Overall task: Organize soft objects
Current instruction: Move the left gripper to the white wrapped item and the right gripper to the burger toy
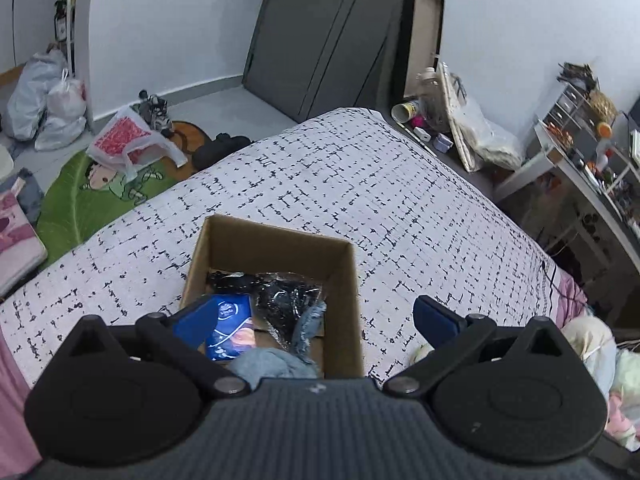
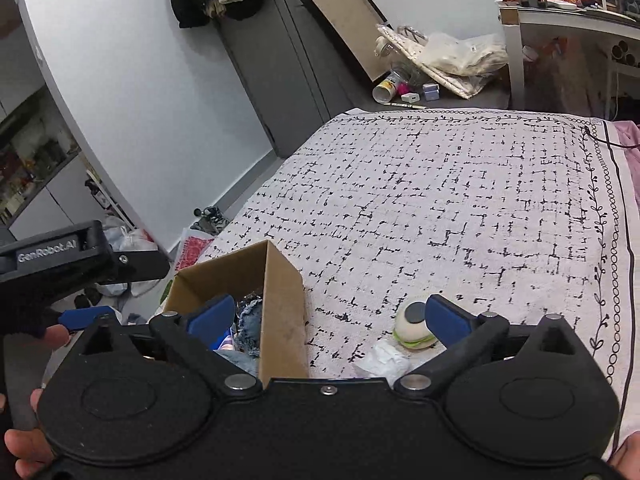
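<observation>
An open cardboard box (image 1: 276,240) (image 2: 280,304) stands on the bed's black-and-white patterned cover (image 1: 360,184) (image 2: 440,208). Inside lie a blue packet (image 1: 232,332), a black item in clear plastic (image 1: 288,300) and blue denim cloth (image 1: 272,360) (image 2: 250,322). My left gripper (image 1: 316,316) is open and empty above the box's near edge. My right gripper (image 2: 330,316) is open and empty over the box's right wall. A small white plush with a green band (image 2: 412,324) and a crumpled white piece (image 2: 382,360) lie on the cover by my right finger (image 2: 448,320).
Pale soft things (image 1: 596,344) lie at the bed's right edge. The floor to the left holds plastic bags (image 1: 128,140) and a green mat (image 1: 80,204). A grey wardrobe (image 1: 320,36), floor clutter (image 2: 432,64) and a white desk (image 2: 568,24) stand beyond the bed.
</observation>
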`<state>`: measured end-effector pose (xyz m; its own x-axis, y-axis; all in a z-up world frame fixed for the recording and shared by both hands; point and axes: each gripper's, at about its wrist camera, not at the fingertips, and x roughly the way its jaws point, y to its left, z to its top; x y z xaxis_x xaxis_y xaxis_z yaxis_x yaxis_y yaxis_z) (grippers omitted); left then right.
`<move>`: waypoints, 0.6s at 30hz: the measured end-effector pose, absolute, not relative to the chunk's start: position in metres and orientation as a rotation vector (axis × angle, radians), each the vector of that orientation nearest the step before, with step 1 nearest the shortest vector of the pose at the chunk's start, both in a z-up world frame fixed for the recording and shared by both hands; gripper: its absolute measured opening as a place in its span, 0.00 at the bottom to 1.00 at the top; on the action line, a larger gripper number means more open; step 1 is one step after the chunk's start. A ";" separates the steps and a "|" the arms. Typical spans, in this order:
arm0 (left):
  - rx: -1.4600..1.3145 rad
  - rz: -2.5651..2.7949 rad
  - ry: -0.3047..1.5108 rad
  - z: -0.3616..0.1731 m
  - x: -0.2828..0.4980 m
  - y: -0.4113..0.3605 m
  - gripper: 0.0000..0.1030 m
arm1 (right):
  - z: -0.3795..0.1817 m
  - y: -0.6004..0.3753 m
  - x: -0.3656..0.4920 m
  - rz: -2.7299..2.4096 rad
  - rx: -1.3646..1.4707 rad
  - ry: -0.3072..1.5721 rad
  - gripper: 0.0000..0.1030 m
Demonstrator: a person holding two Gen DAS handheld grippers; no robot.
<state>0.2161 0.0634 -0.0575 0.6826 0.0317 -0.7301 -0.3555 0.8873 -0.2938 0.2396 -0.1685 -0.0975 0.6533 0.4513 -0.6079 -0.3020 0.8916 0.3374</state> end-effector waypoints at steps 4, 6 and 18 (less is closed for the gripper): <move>-0.420 0.223 0.809 -0.059 0.218 0.046 1.00 | -0.096 -0.184 0.239 0.406 0.187 0.737 1.00; -0.409 0.244 0.820 -0.059 0.218 0.040 1.00 | -0.097 -0.193 0.239 0.388 0.182 0.732 1.00; -0.385 0.249 0.850 -0.061 0.221 0.006 1.00 | -0.099 -0.241 0.238 0.297 0.185 0.688 1.00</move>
